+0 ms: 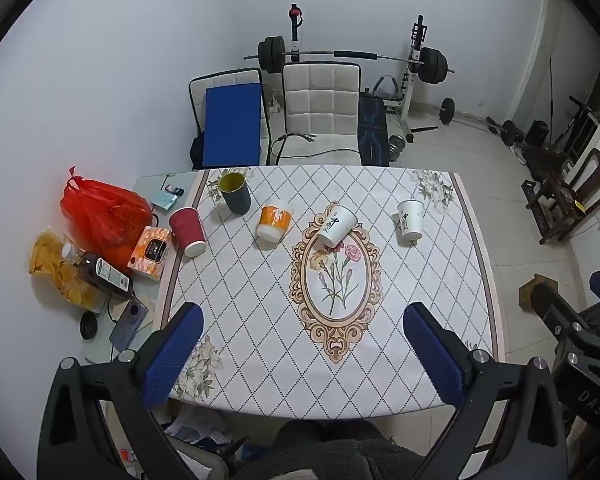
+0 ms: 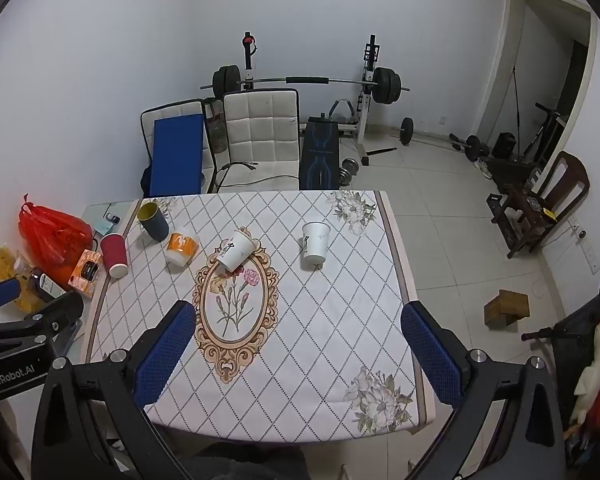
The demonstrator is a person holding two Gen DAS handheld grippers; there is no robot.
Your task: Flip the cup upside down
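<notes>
Well beyond both wide-apart claws, left claw (image 1: 300, 360) and right claw (image 2: 296, 356), cups (image 1: 336, 225) stand.

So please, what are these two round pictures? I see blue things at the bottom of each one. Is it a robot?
No robot: a person holds one hand tool in each hand, each with a camera looking along its two blue fingers. One picture is from the left gripper, the other from the right gripper. Both are open and hold nothing. On the table stand five cups: a dark cup with its mouth up, then a red cup, an orange cup and two white cups.
</notes>
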